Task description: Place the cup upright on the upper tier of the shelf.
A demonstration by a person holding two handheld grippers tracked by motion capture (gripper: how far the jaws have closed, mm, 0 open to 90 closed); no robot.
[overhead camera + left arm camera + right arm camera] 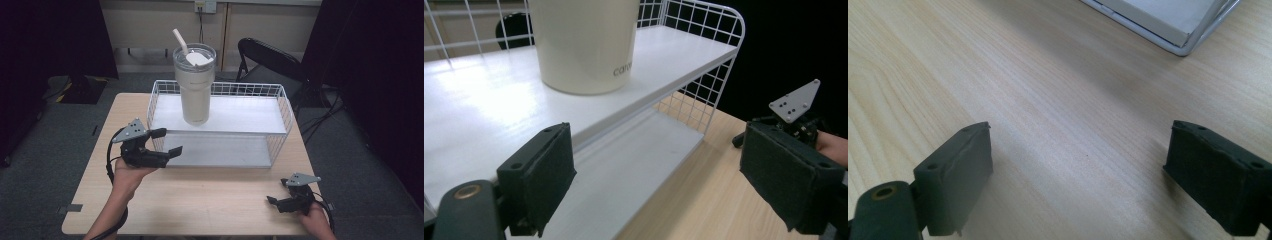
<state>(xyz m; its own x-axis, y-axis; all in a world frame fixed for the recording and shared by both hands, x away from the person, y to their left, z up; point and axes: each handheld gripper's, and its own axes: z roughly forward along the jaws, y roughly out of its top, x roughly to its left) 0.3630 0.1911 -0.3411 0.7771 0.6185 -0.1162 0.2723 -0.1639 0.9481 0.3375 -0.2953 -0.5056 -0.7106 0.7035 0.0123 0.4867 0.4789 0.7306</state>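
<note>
The right gripper [278, 200] rests empty, jaws apart, at the tabletop's [210, 200] near right corner. The cream tumbler [194, 85] stands upright on the wire rack's [285, 107] upper shelf toward the far edge, and the left gripper [167, 141], jaws spread and empty, hovers at the rack's front left corner. Tall with a straw [180, 42], the tumbler would likely tip if nudged high or gripped off-centre.

A lab-like recording room: black curtains [50, 35] (both sides); grey carpet [45, 150]; folding chair [270, 62]; wooden table [200, 200].

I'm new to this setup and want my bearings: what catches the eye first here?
A tall cream tumbler with a straw stands upright on the upper shelf of a white wire rack at the table's far side. The left gripper hovers open at the rack's front left corner; the right gripper sits open near the table's near right edge.
</note>
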